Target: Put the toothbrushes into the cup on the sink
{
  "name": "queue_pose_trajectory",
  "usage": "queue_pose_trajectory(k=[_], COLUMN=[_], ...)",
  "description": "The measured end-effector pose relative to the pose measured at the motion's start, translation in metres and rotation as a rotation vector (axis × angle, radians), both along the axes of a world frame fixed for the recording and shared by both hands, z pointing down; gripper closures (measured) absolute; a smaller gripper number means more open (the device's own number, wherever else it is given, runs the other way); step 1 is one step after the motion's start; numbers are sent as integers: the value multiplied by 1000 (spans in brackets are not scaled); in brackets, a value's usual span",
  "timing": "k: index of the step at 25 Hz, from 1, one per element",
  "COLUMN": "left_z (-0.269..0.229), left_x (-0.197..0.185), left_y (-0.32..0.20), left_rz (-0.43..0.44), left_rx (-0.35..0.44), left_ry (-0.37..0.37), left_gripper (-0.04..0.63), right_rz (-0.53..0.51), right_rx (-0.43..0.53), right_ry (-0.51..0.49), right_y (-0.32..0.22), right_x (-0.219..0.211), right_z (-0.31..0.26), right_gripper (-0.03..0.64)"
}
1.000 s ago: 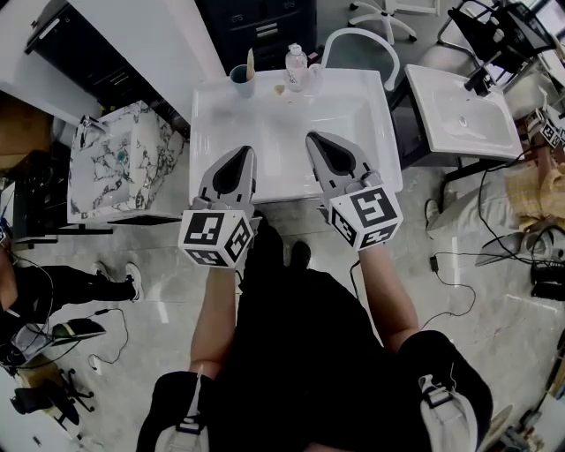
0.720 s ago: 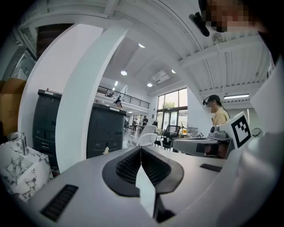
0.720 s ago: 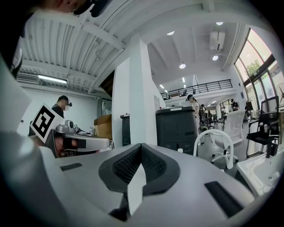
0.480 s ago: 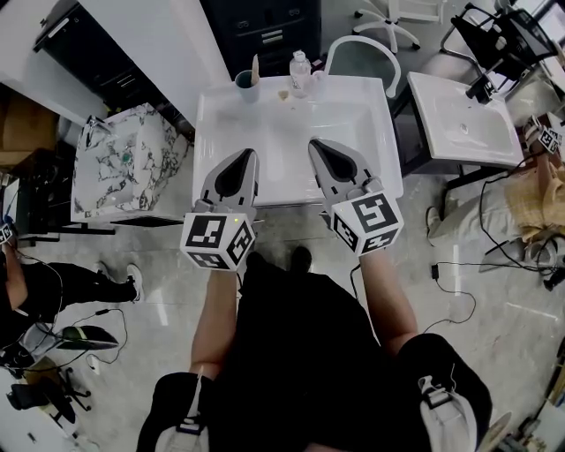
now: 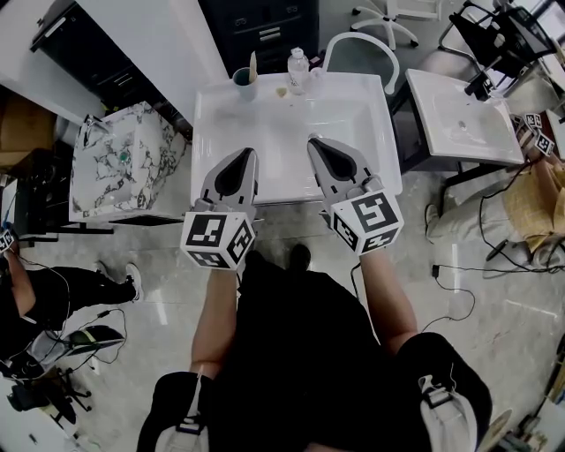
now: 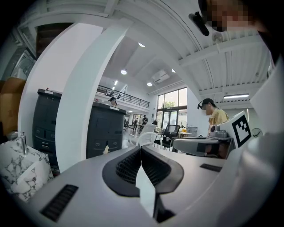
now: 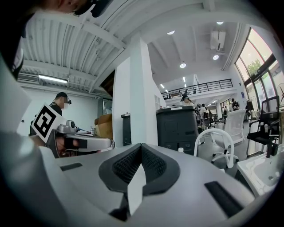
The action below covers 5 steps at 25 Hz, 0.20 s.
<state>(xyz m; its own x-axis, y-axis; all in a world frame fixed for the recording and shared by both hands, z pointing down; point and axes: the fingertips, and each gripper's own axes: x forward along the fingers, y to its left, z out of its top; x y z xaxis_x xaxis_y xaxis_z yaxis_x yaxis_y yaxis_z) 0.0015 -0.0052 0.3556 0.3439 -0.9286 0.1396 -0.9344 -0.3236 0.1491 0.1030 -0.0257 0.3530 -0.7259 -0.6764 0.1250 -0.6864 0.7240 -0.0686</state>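
Observation:
A white sink [image 5: 291, 168] stands in front of me in the head view. On its back rim at the left is a teal cup [image 5: 242, 85] with a pale toothbrush [image 5: 252, 63] standing in it. Both grippers hover side by side over the sink's front edge and point toward the back. My left gripper [image 5: 244, 153] is shut with nothing in it, and in the left gripper view [image 6: 141, 147] its jaws meet. My right gripper [image 5: 312, 140] is shut and empty too, with its jaws together in the right gripper view [image 7: 141, 145]. I see no loose toothbrush.
A clear bottle [image 5: 297, 65] and a small object stand on the sink's back rim. A marbled cabinet [image 5: 124, 168] stands to the left and a second sink [image 5: 463, 115] to the right. A white chair [image 5: 362, 48] and a dark cabinet [image 5: 256, 26] lie behind. Cables cross the floor.
Both grippers stay shut in the same place over the sink's front edge. Only the head view has shifted slightly.

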Motion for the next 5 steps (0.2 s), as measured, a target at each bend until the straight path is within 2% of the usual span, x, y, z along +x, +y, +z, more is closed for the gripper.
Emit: queue_pose_trajectory(k=[5], left_z=[0], left_x=[-3], left_y=[0], left_rz=[-2], left_rx=[-2], left_ry=[0], left_gripper=[580], right_rz=[-3], right_rx=[2], right_ry=[3], right_y=[1], right_x=[-3], right_z=[0], right_gripper=[586])
